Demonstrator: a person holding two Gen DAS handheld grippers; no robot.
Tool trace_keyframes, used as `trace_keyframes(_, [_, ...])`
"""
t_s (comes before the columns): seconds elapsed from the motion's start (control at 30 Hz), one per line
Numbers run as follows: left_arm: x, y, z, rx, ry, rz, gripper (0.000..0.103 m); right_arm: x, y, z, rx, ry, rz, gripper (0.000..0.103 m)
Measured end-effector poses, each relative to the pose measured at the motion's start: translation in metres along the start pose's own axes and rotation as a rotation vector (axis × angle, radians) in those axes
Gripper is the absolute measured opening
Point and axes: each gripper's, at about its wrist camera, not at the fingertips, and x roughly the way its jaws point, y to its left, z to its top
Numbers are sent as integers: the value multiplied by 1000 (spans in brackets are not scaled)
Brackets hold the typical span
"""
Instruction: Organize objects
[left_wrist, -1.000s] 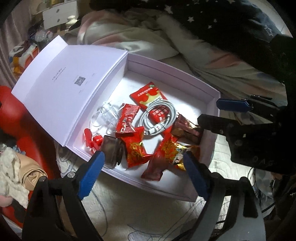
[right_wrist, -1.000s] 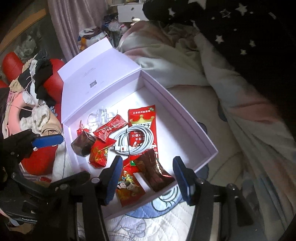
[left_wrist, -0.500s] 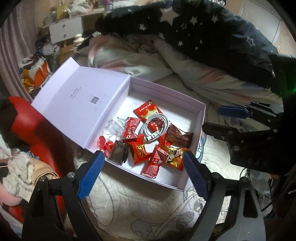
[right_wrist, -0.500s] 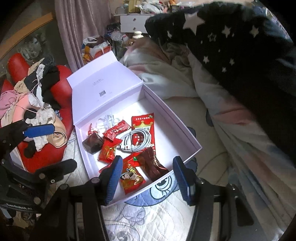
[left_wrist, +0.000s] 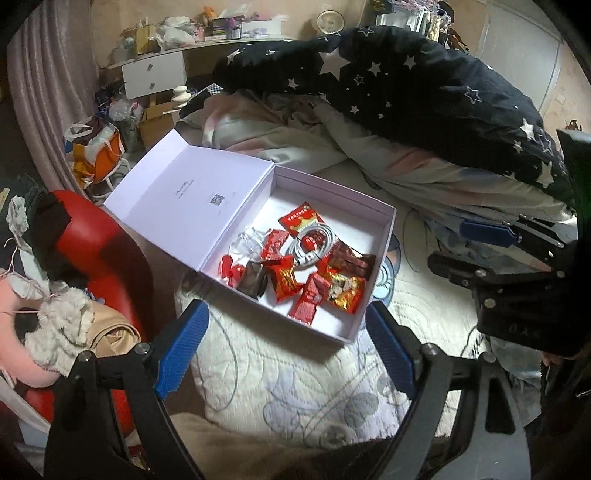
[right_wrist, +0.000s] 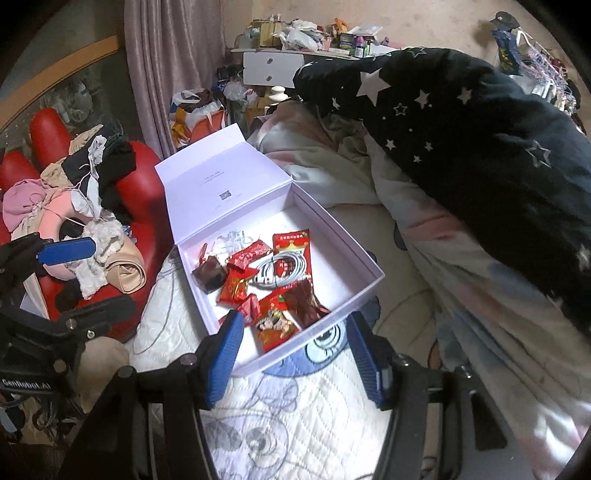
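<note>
On your left, a red chair (left_wrist: 110, 254) piled with clothes (right_wrist: 74, 199) stands beside the bed; nothing there belongs to the job. Your left gripper (left_wrist: 288, 347) hangs over the quilt (left_wrist: 280, 373) with its jaws wide apart and nothing between them. Just beyond it lies the white box (left_wrist: 380, 236), lid (left_wrist: 192, 195) thrown back toward the chair, and everything you are sorting sits inside: red snack packets (left_wrist: 284, 277), a coiled white cable (left_wrist: 310, 243), a dark brown pouch (left_wrist: 253, 278) and a clear plastic piece (left_wrist: 247, 236), all crowded at the lid end. Further right, your right gripper (right_wrist: 295, 350) hovers over the box's near corner, jaws opening, nothing between them. The star-patterned blanket (right_wrist: 480, 129) is heaped at far right.

The packing looks finished, so you seem to be at the closing step. Next you would need to reach the lid's free edge and swing it over, minding the tall packets.

Compared with a second ago, both grippers have pulled up and back: the box looks smaller and more of the room shows. The contents have not shifted.
</note>
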Motion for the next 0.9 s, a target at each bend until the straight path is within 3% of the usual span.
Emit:
trace_keyframes(0.37, [-41,-2,-33,-15,-39,6,86,-45,14,-46,44,-34,-63,65])
trace_keyframes(0.43, [-45,-2,-37,-16,-39,1,86,-51,16,-53,51,-34,-84,72])
trace_keyframes(0.9, [-60,-6,-63,-4,-29,7,86,-69,28,-82,98,-34,-101,73])
